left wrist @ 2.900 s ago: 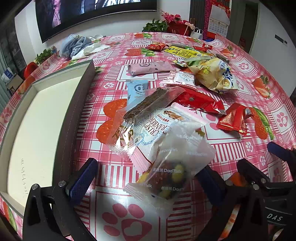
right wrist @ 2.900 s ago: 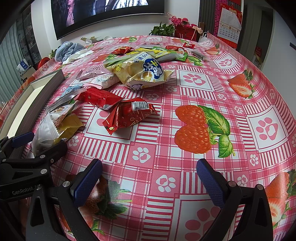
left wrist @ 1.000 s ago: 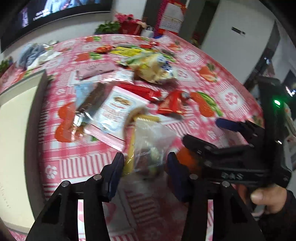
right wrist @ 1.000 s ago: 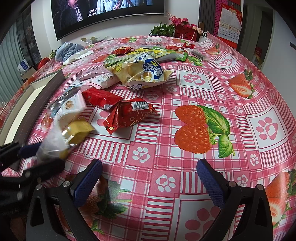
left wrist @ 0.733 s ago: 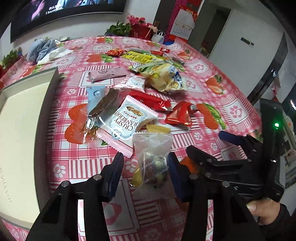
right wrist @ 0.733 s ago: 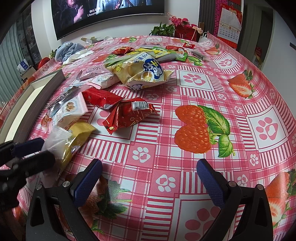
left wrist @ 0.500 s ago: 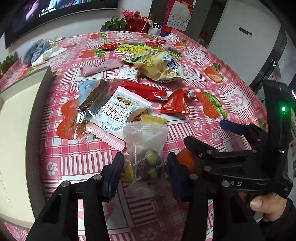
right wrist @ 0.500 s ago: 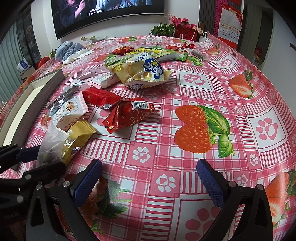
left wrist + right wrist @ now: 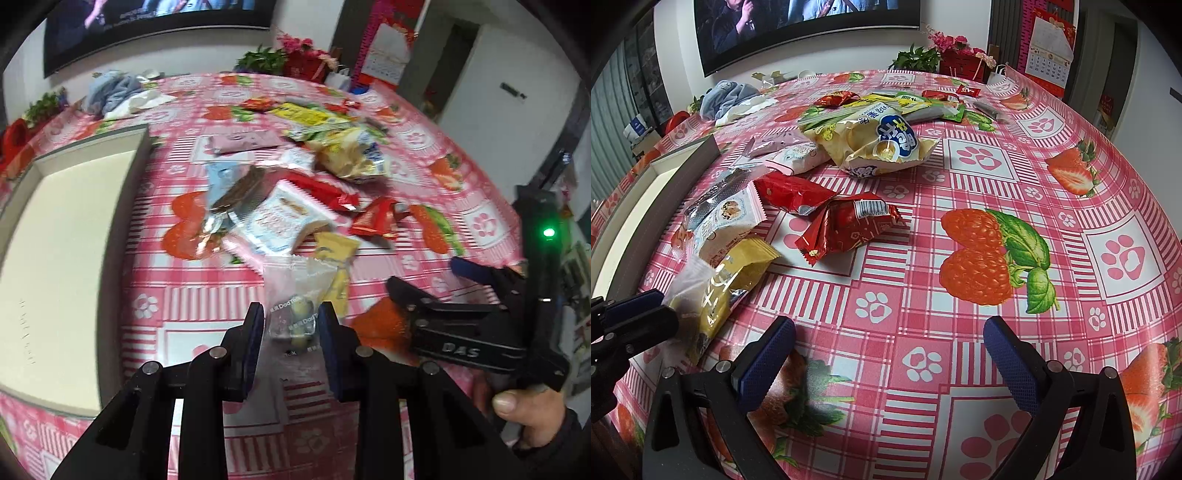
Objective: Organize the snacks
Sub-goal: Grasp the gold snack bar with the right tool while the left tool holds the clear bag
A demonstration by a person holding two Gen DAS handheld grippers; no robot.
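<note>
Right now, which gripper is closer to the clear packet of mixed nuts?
Left. The left gripper is shut on the clear nut packet, one finger on each side. The right gripper sits open over bare tablecloth, off to the packet's right.

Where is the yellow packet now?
In the left wrist view the yellow packet lies on the tablecloth at centre, just behind the clear bag held by the left gripper, right of the white cracker pack.

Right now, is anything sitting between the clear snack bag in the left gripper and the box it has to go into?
Nothing visible. The left gripper holds the clear snack bag, and only bare tablecloth lies between it and the box to its left.
</note>
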